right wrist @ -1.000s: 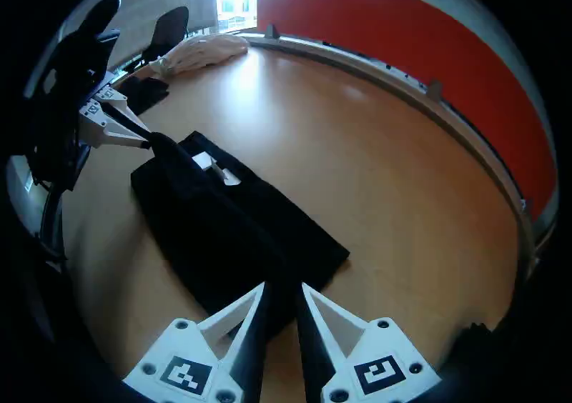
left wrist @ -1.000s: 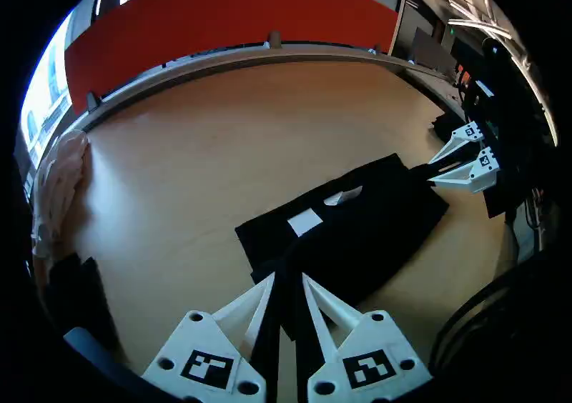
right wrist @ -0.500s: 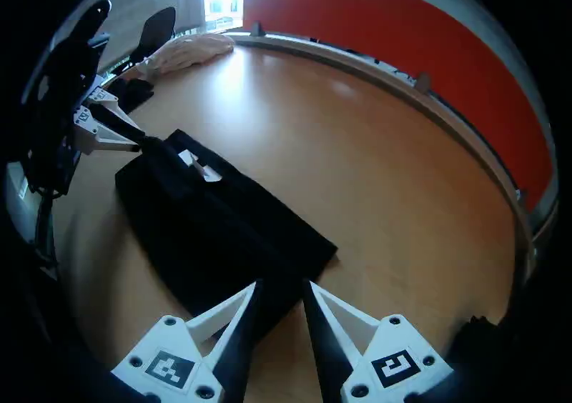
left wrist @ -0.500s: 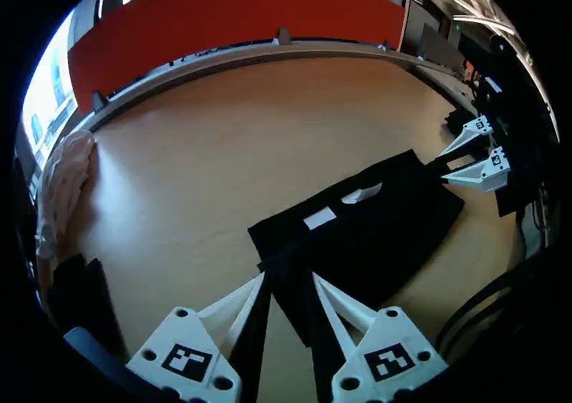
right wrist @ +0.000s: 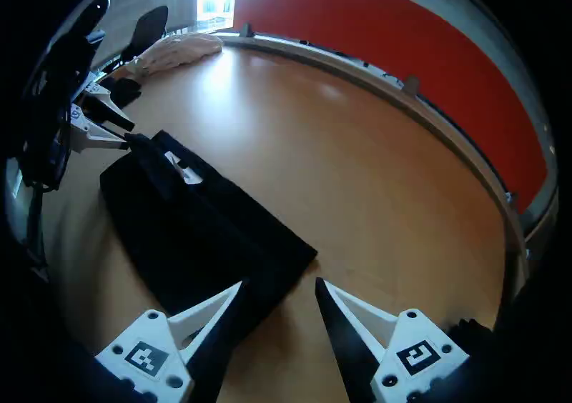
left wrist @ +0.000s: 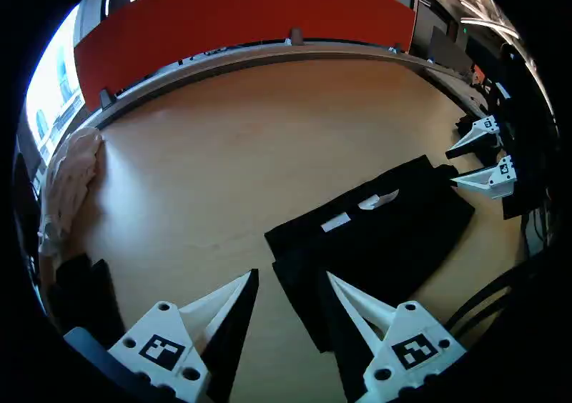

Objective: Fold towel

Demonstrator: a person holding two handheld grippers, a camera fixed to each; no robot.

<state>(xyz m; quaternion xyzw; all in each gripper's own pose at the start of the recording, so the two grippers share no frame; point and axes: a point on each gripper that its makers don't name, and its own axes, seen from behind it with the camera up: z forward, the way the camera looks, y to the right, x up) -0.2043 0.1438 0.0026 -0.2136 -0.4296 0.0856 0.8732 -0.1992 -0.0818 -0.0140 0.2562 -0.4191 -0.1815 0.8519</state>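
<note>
Black towel lies flat in a long strip on the wooden bench, white tags on top. Left gripper is spread wide at one end corner, clamping nothing; right gripper is equally wide at the opposite end, also empty.

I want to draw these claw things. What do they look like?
The left gripper and right gripper look alike. Each has two pointed, triangle-shaped white fingers with black inner pads. A square black-and-white code marker sits on each finger's base.
</note>
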